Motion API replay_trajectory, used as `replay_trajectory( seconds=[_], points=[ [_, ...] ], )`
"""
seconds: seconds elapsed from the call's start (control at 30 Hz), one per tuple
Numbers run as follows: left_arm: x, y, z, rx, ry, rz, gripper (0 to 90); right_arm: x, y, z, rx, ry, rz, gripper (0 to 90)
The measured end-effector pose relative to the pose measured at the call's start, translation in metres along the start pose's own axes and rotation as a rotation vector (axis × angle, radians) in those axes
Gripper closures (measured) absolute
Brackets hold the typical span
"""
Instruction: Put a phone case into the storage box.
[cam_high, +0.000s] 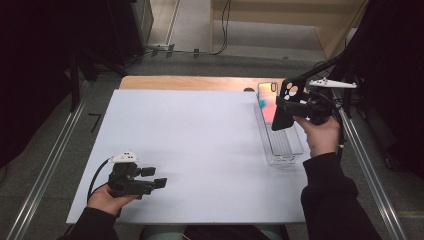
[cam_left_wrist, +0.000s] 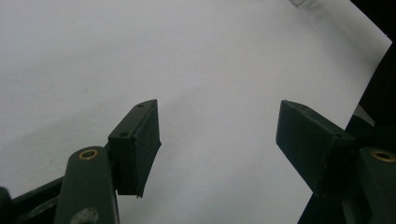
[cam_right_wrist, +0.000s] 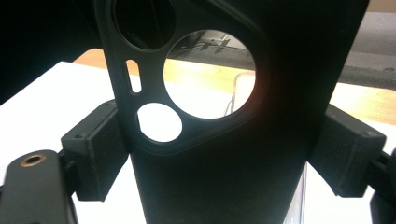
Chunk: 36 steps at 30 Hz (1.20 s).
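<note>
The right hand-held gripper (cam_high: 286, 111) is raised above the far right part of the table (cam_high: 200, 145), its two black jaws pressed against the opposite long edges of a black phone case (cam_high: 286, 102). The case stands upright in the grip, with its camera cut-outs at the top. In the right gripper view the case (cam_right_wrist: 224, 177) stands between the jaws, and through its large round opening show the pale table, a strip of wooden edge and part of a clear plastic tray (cam_right_wrist: 238, 84). That tray (cam_high: 285, 150) lies on the table just below and behind the held case, long and narrow, running away from the person. A phone (cam_high: 266, 100) with a shiny, colourful back leans at the tray's far end, just beside the case; whether the two touch cannot be told.

The left hand-held gripper (cam_high: 156, 178) is low over the near left part of the table, well apart from the tray, held in the person's left hand (cam_high: 107, 197). Its jaws stand wide apart with nothing between them, and in the left gripper view (cam_left_wrist: 219, 140) bare white table surface (cam_left_wrist: 187, 56) lies past them.
</note>
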<state>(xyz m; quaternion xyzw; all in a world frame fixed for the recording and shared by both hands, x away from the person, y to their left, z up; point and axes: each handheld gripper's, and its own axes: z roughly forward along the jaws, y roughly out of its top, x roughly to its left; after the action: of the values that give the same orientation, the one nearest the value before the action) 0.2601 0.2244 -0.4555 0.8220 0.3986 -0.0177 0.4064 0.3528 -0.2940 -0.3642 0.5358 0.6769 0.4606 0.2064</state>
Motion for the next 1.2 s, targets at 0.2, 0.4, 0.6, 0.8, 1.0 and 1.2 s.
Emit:
replay_trajectory(
  seconds=[0.2,0.4,0.6,0.8,1.0,1.2],
  points=[
    [0.001,-0.001,-0.001,-0.013,0.01,-0.002,30.7,-0.009,0.003,0.018,-0.004,-0.038,0.017,12.7],
    [0.001,0.0,-0.001,-0.021,0.009,-0.007,30.7,-0.017,0.005,0.036,0.017,-0.084,0.026,12.7],
    [0.001,0.0,0.0,-0.016,0.009,-0.001,30.7,-0.024,0.002,0.057,0.024,-0.105,0.039,12.7],
    [0.001,0.0,0.0,-0.016,0.009,-0.005,30.7,-0.026,-0.003,0.073,0.037,-0.129,0.023,12.6],
    [0.002,0.0,0.0,-0.013,0.008,-0.01,30.8,-0.029,-0.011,0.088,0.066,-0.138,0.036,12.6],
    [0.002,-0.001,0.002,-0.011,0.005,-0.009,30.8,-0.029,-0.017,0.098,0.079,-0.15,0.037,12.6]
  ],
)
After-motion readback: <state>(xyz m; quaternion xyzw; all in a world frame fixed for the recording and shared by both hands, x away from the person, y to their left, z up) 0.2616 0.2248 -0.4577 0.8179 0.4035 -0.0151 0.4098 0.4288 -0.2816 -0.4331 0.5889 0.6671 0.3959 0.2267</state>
